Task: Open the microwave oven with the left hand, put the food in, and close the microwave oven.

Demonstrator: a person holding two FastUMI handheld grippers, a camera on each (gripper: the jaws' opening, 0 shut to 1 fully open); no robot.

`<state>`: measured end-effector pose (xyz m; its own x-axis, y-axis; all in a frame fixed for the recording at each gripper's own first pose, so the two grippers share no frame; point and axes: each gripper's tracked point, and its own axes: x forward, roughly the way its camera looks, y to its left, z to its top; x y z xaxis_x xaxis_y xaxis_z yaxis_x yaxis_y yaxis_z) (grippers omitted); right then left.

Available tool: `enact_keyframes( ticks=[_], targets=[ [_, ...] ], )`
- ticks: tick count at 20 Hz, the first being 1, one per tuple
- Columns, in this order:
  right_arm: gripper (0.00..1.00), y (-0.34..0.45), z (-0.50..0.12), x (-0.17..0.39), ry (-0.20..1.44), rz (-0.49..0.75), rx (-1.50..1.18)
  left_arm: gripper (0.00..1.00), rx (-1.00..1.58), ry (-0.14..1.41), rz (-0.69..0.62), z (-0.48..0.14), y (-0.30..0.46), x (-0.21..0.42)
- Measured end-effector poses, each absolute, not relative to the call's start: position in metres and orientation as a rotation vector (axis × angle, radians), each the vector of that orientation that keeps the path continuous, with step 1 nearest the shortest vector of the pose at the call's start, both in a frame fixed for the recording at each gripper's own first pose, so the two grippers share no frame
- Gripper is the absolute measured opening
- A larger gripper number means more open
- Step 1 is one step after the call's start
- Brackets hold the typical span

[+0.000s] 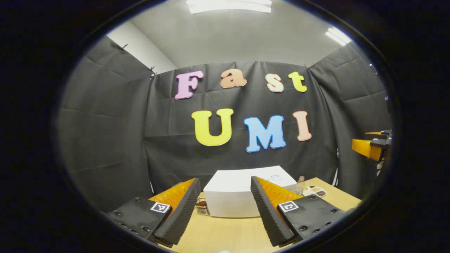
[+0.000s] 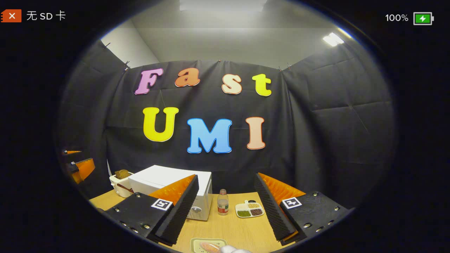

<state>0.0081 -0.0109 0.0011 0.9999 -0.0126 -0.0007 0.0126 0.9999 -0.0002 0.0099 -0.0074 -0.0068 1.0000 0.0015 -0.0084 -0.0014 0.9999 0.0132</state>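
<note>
The white microwave oven [image 1: 242, 191] stands on the wooden table [image 1: 225, 235], door shut; it is at the left in the right gripper view [image 2: 168, 184]. My left gripper [image 1: 223, 211] is open, raised in front of the microwave, apart from it. My right gripper [image 2: 226, 211] is open above the table, right of the microwave. A small green plate with pale food [image 2: 208, 245] lies at the table's near edge below the right gripper. The left gripper's orange fingers [image 2: 82, 168] show far left in the right gripper view, and the right gripper's orange fingers [image 1: 369, 147] far right in the left gripper view.
A small bottle [image 2: 222, 202] and a divided dish of beans [image 2: 249, 209] stand right of the microwave. A white basket holding bread [image 2: 121, 182] sits at its left. A small glass jar [image 1: 202, 206] stands beside the microwave. Black cloth walls close the booth.
</note>
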Motion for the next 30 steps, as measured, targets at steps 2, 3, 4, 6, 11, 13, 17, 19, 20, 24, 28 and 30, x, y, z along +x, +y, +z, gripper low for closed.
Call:
enact_keyframes(
  ticks=[2,3,4,6,11,13,17,19,20,24,28,30],
  targets=[
    [0.97,-0.012,0.004,0.009,-0.003,-0.013,-0.001,0.94,0.015,0.010,0.003,-0.009,-0.008,0.012],
    [0.97,-0.011,0.006,0.011,-0.005,-0.012,-0.001,0.94,0.014,0.012,0.004,-0.009,-0.008,0.013],
    [0.97,-0.011,0.006,0.011,-0.006,-0.011,-0.002,0.94,0.012,0.011,0.002,-0.009,-0.010,0.015],
    [0.97,-0.011,0.008,0.014,-0.007,-0.010,-0.001,0.94,0.012,0.014,0.000,-0.012,-0.010,0.018],
    [0.97,-0.015,0.018,0.015,-0.022,-0.016,0.003,0.94,0.002,0.021,-0.011,-0.034,-0.021,0.030],
    [0.97,-0.018,0.025,0.013,-0.033,-0.021,-0.007,0.94,-0.014,0.040,-0.036,-0.055,-0.039,0.040],
    [0.97,-0.029,0.037,0.009,-0.031,-0.043,-0.002,0.96,-0.005,0.058,-0.087,-0.097,-0.079,0.065],
    [0.97,-0.032,0.041,0.008,-0.018,-0.051,0.028,0.94,0.014,0.052,-0.119,-0.118,-0.105,0.080],
    [0.97,-0.033,0.043,0.007,-0.013,-0.051,0.045,0.94,0.021,0.062,-0.132,-0.132,-0.119,0.089],
    [0.97,-0.043,0.039,0.005,0.037,-0.054,0.049,0.96,-0.012,0.087,-0.165,-0.175,-0.166,0.121],
    [0.97,-0.060,0.043,0.002,0.055,-0.084,0.001,0.94,-0.033,0.115,-0.179,-0.227,-0.210,0.168],
    [0.97,-0.066,0.041,-0.002,0.067,-0.096,-0.016,0.97,-0.027,0.148,-0.186,-0.255,-0.227,0.195]
  ],
)
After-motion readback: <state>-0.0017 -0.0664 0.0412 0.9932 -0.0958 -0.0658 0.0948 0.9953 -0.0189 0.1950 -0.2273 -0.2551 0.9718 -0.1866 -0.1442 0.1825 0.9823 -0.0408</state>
